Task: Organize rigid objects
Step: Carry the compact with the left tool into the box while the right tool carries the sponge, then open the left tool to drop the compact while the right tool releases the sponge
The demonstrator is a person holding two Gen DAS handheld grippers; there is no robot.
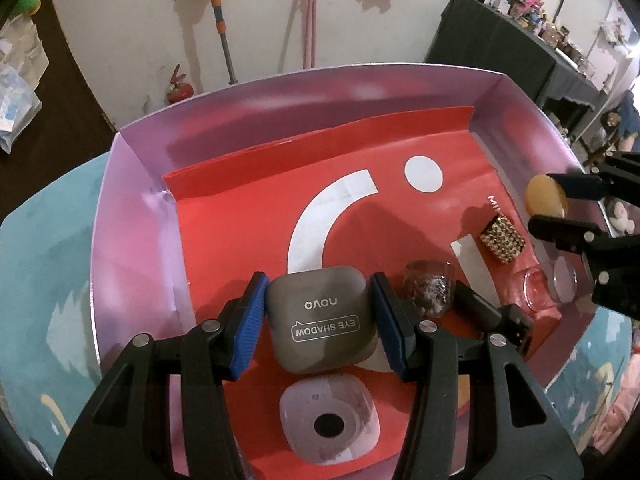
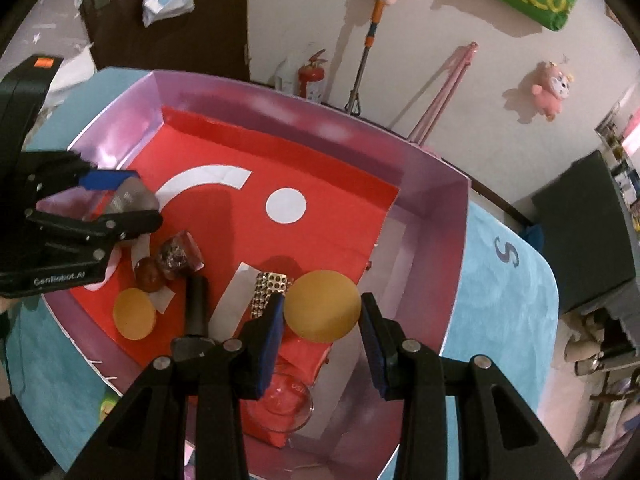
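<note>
While both grippers hang over pink box (image 1: 132,216) with red liner (image 1: 240,208) on teal tablecloth (image 2: 504,280): left gripper (image 1: 318,312) clamped on grey eye shadow case (image 1: 322,318), above its white base (image 1: 330,420). Right gripper (image 2: 322,316) pinching round amber lid (image 2: 323,306) near box's right wall. Studded block (image 1: 503,240), glass jar (image 1: 430,288) on liner. Behind: white wall, fire extinguisher (image 2: 311,76), mop handle (image 1: 222,20), pink plush toy (image 2: 550,88).

Lived-in home room, cluttered. Pink plush toys (image 2: 548,88) hang on a white plaster wall; an orange-handled mop (image 1: 221,20) leans there beside a small red fire extinguisher (image 2: 311,76). Dark-draped side table (image 1: 500,36) crowded with small trinkets.
</note>
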